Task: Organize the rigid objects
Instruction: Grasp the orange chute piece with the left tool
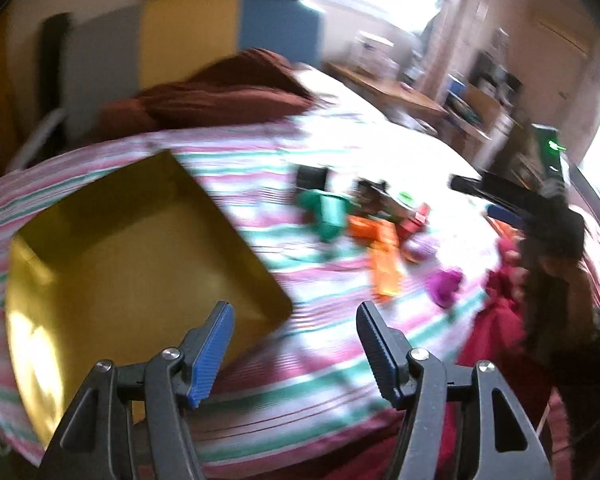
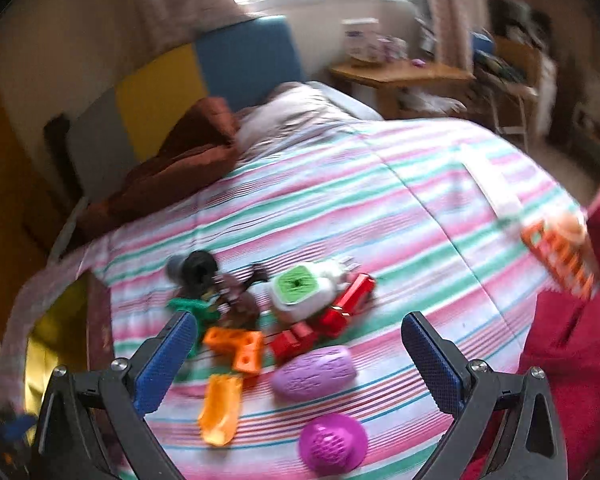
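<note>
Flanking toys [image 2: 300,344]: tray [image 1: 140,248], blanket [image 2: 172,168].

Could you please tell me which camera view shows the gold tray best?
The left wrist view: the gold tray lies open and nearly whole there. The right wrist view catches only a yellow sliver at its left edge.

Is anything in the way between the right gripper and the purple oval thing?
No. The right gripper is open, with the purple oval thing lying uncovered on the striped bedspread between its fingers.
</note>
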Action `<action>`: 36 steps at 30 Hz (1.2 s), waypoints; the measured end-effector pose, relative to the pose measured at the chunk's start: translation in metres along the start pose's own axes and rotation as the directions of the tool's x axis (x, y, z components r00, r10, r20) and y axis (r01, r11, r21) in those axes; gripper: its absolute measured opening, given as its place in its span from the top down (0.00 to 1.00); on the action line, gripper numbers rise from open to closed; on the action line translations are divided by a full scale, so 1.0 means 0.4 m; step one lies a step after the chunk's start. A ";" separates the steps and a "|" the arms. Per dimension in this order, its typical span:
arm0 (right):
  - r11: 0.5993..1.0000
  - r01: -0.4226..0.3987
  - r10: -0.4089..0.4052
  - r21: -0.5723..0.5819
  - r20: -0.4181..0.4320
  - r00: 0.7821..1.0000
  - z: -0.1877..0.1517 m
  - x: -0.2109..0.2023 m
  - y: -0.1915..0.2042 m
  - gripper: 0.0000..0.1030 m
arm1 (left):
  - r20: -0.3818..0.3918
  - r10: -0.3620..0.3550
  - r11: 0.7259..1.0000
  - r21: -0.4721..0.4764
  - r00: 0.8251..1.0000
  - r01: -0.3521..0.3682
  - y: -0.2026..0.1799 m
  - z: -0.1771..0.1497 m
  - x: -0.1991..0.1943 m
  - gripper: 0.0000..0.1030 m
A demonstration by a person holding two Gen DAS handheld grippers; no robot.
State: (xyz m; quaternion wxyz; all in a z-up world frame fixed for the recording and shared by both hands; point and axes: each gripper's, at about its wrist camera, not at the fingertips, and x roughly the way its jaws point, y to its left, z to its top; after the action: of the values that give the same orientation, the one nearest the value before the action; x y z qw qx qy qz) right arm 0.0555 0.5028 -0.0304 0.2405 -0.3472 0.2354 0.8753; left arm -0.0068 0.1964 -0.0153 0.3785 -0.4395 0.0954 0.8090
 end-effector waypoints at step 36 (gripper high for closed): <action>0.992 -0.091 0.113 0.093 -0.278 0.954 -0.028 0.125 -0.035 0.04 | -0.077 -0.101 0.987 0.116 0.992 0.110 -0.136 0.028 0.189 0.75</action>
State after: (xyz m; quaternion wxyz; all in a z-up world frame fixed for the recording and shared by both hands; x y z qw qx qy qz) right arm 0.0370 0.5200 -0.0773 0.1724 -0.4464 0.3195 0.8179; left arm -0.0007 0.2797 -0.0581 0.4431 -0.4487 0.1338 0.7645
